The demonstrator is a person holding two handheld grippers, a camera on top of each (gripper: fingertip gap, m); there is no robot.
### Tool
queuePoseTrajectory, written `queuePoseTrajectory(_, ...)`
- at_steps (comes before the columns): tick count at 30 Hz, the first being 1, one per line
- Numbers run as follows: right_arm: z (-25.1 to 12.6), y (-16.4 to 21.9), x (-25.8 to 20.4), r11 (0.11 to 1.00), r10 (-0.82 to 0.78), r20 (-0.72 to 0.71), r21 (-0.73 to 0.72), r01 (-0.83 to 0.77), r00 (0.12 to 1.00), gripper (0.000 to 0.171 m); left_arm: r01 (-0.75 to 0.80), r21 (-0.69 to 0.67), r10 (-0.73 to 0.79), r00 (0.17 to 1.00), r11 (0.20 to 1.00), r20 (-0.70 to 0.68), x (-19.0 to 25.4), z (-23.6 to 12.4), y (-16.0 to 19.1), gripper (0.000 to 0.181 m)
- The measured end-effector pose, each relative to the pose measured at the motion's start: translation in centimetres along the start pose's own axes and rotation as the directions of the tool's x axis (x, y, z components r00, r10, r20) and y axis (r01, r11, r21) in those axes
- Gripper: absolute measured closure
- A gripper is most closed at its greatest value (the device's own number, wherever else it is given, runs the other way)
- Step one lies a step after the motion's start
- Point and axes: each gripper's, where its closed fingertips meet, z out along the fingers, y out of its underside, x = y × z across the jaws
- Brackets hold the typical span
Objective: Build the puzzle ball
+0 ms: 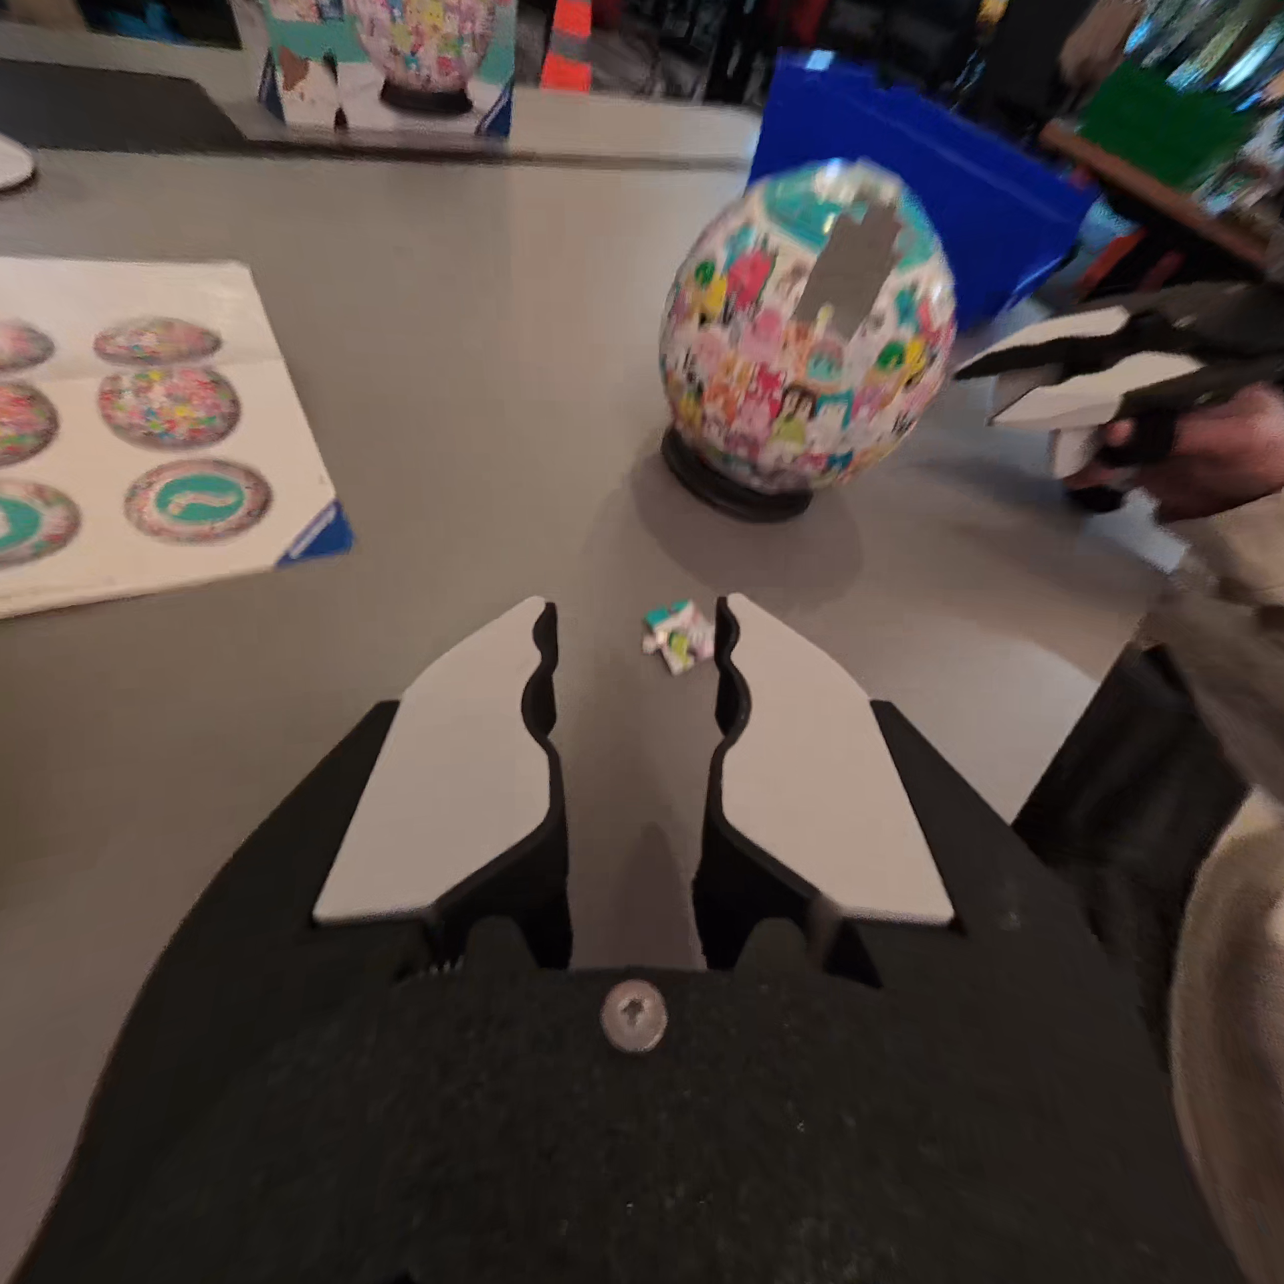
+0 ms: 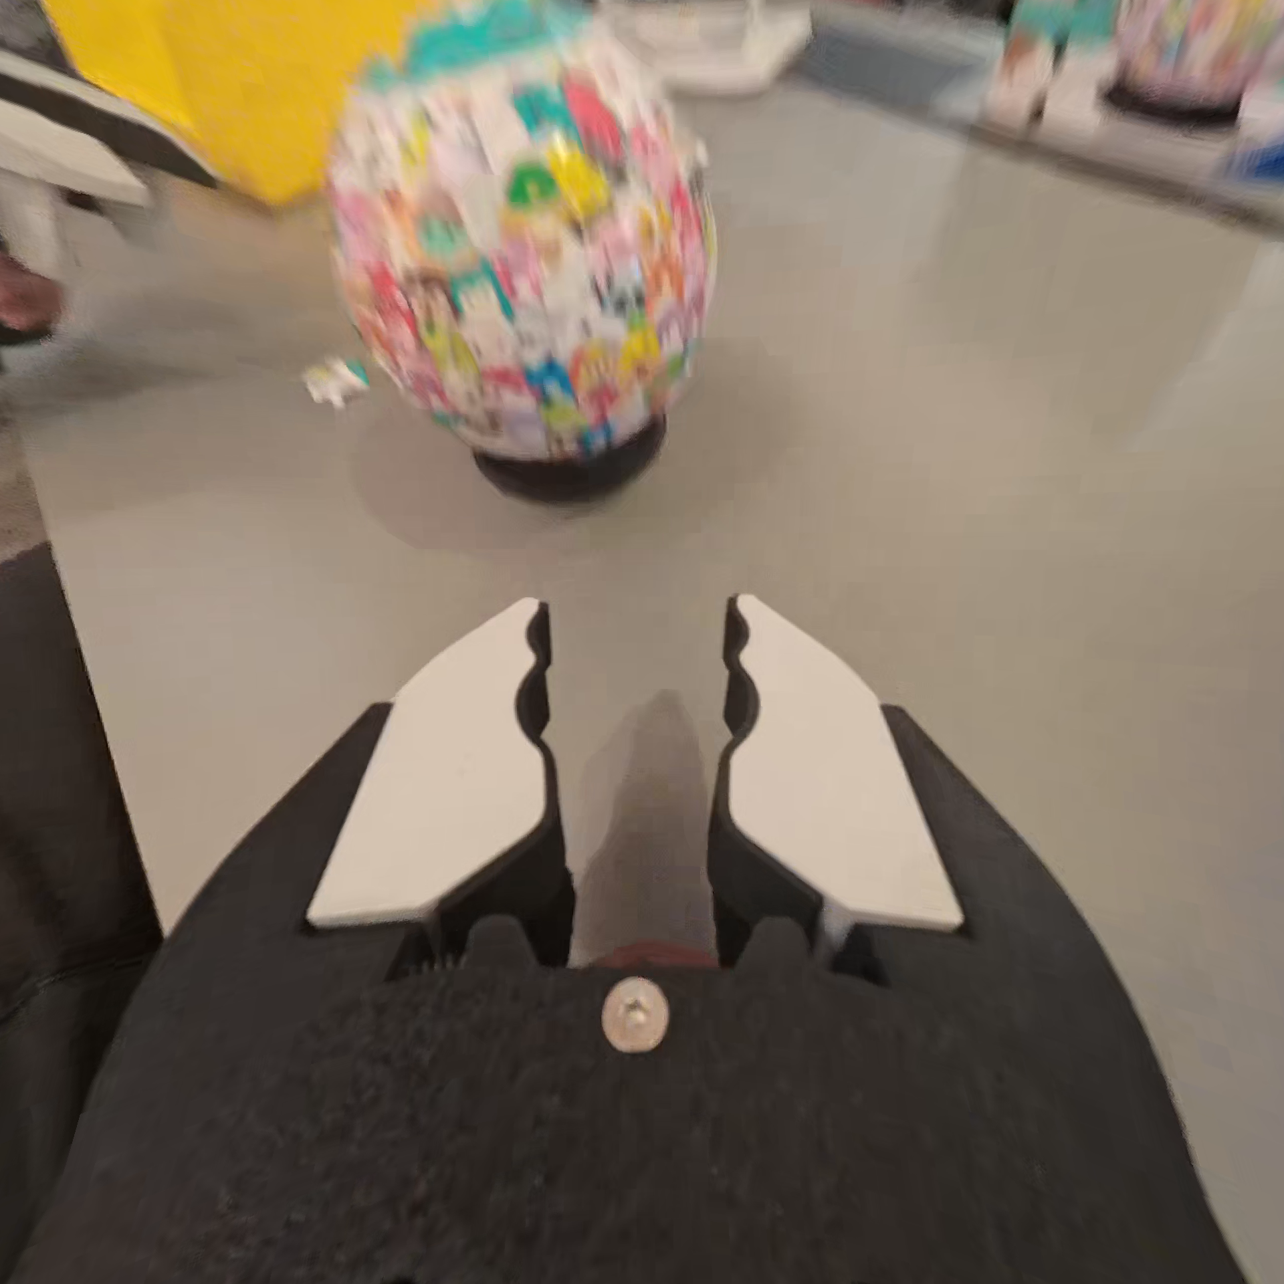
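The puzzle ball (image 1: 806,333) stood on its black stand (image 1: 736,486) at upper right, nearly built but with a gap near its top, loose pieces (image 1: 677,634) lay mid-frame on the grey table (image 1: 451,347), and both tongs, left gripper (image 1: 636,611) and right gripper (image 2: 636,611), gaped empty.

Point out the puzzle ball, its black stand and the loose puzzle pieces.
puzzle ball (image 1: 806,340): left wrist view, middle of its patterned shell.
black stand (image 1: 729,486): left wrist view, front rim under the ball.
loose puzzle pieces (image 1: 677,634): left wrist view, centre of the small cluster.
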Motion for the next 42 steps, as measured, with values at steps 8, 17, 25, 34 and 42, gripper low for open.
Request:
queuePoseTrajectory(8,-1.6,3.9,-2.4,0.977,0.175,-0.042,-0.116,-0.179,0.984,0.126,0.09,-0.19,-0.081,0.995,0.978,0.055,0.8,-1.6,6.8,0.133)
queuePoseTrajectory(17,-2.9,7.1,-1.6,0.958,0.032,-0.292,-0.265,-0.113,0.956,0.115,0.014,-0.223,0.043,0.967,0.975,0.25,-2.1,-2.6,7.5,0.128)
queuePoseTrajectory(25,-3.9,7.8,-1.5,0.962,0.076,-0.319,-0.225,-0.153,0.945,0.103,-0.028,-0.27,0.12,0.936,0.963,0.332,-2.4,-2.4,8.2,0.108)
queuePoseTrajectory(34,-4.1,7.9,-1.5,0.963,0.08,-0.325,-0.219,-0.157,0.942,0.099,-0.004,-0.311,0.115,0.933,0.95,0.34,-2.4,-2.1,8.4,0.1)
queuePoseTrajectory(42,-4.0,7.9,-2.2,0.965,0.067,-0.283,-0.226,-0.135,0.957,0.095,0.065,-0.285,0.019,0.959,0.956,0.281,-2.1,-2.9,7.3,0.112)
